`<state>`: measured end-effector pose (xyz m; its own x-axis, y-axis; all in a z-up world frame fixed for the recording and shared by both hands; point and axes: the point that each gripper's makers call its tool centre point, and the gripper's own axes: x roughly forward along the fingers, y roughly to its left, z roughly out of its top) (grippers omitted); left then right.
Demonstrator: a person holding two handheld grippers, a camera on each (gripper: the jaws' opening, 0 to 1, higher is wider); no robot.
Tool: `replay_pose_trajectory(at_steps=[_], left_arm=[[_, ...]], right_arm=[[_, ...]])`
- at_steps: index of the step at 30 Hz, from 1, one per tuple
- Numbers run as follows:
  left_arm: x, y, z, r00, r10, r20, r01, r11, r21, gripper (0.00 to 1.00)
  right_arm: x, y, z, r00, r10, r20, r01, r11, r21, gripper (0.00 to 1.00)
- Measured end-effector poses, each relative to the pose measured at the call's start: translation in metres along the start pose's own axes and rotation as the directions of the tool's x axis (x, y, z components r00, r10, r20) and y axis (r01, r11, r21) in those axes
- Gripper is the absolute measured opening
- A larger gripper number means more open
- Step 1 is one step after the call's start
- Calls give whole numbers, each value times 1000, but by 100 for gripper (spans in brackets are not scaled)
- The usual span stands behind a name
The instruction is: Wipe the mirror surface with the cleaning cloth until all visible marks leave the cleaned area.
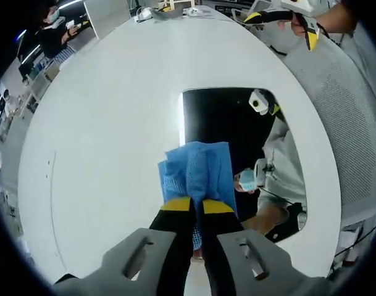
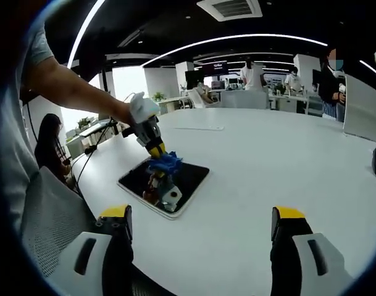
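Broadly, the white table [image 2: 262, 160] carries the mirror [image 2: 163, 183], which lies flat near its edge. Reaching down at a slant over the mirror (forearm extended from the person's side), the left gripper [image 2: 155, 150] pinches the blue cleaning cloth [image 1: 199, 169] against the glass. Well back from the mirror, the right gripper [image 2: 200, 231] hangs with jaws wide.

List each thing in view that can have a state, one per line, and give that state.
Left claw: shut on the blue cloth.
Blue cloth: bunched, pressed on the mirror.
Mirror: flat on the white table, face up.
Right claw: open, holding nothing.
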<state>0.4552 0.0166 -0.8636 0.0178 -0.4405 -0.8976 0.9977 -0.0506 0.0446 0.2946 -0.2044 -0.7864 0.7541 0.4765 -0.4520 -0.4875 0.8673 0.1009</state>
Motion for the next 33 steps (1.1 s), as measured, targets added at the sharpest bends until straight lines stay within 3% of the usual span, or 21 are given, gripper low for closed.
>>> replay_pose_trajectory(at_steps=[12, 33], left_arm=[[0, -6, -2, 1000, 25, 0, -25, 1000, -18, 0], [-4, -50, -1, 999, 39, 8, -39, 998, -46, 1]], right_arm=[[0, 1, 0, 1000, 1, 0, -1, 1000, -5, 91], [-1, 3, 2, 1000, 12, 15, -11, 1000, -8, 91]])
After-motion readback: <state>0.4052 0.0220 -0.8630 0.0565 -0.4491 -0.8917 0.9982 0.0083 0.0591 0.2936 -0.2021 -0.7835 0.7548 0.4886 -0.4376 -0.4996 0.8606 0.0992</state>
